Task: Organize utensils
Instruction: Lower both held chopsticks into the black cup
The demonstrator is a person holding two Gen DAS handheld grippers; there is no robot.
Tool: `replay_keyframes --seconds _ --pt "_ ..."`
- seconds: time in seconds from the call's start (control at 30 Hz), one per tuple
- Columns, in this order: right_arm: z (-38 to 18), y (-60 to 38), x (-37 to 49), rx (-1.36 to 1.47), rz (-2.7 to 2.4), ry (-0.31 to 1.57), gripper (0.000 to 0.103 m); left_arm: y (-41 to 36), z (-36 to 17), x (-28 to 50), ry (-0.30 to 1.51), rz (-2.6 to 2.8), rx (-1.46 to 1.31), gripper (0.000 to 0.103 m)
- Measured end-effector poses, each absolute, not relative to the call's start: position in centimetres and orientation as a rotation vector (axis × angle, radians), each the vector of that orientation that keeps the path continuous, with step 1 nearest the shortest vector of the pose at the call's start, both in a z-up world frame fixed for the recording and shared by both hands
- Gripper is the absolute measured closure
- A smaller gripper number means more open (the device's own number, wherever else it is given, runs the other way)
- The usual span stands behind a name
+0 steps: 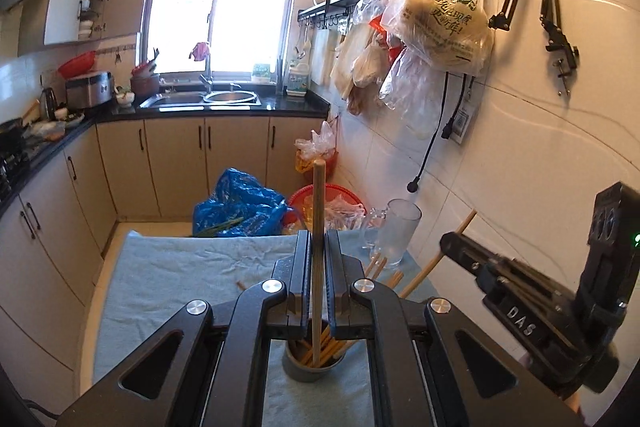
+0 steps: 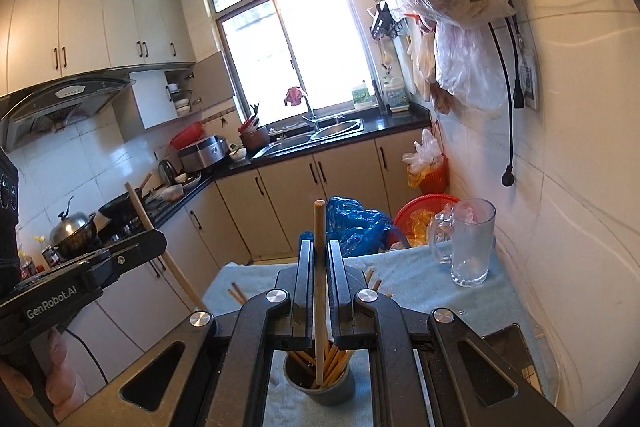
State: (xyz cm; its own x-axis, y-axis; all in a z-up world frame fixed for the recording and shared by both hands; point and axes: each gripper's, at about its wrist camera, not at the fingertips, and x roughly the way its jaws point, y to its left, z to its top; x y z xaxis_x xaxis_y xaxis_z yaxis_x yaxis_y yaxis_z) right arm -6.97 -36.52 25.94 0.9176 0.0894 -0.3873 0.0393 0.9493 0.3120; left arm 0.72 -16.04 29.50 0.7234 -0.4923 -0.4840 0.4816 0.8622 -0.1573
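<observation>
My left gripper (image 1: 318,247) is clamped on one wooden chopstick (image 1: 319,227), held upright, its lower tip down inside the grey cup (image 1: 314,367) that stands on the blue towel (image 1: 180,267). My right gripper (image 2: 320,259) is clenched the same way on a second chopstick (image 2: 319,247), also upright, with its tip in the same grey cup (image 2: 320,387). So I hold two sticks, one in each pair of jaws, both over one cup.

Inside the cup several more chopsticks (image 2: 334,363) lean together; I cannot count them exactly. On the towel beyond the cup lie a few loose chopsticks (image 1: 378,267): I see about four ends near the glass in the left view, and two more stick ends (image 2: 236,293) to the left in the right view.

One glass mug (image 2: 470,243) stands upright at the far right corner of the towel (image 2: 420,279), well apart from the cup. Past the table's far edge sit one blue plastic bag (image 1: 240,207) and one red basket (image 1: 340,195).
</observation>
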Motion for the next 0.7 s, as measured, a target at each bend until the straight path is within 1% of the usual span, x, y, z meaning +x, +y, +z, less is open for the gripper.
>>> replay_keyframes --seconds 0.17,0.43,0.7 --pt "23.6 -36.9 -5.1 0.340 0.010 0.448 0.096 -17.3 27.1 2.8 0.571 -0.537 -0.018 0.097" --pt "19.2 -37.2 -3.4 0.369 0.018 0.557 0.096 -18.1 22.1 4.4 0.685 -0.512 0.030 0.097" --pt "16.2 -37.5 -2.7 0.418 0.022 0.616 0.096 -17.6 20.1 3.4 0.711 -0.504 0.057 0.097"
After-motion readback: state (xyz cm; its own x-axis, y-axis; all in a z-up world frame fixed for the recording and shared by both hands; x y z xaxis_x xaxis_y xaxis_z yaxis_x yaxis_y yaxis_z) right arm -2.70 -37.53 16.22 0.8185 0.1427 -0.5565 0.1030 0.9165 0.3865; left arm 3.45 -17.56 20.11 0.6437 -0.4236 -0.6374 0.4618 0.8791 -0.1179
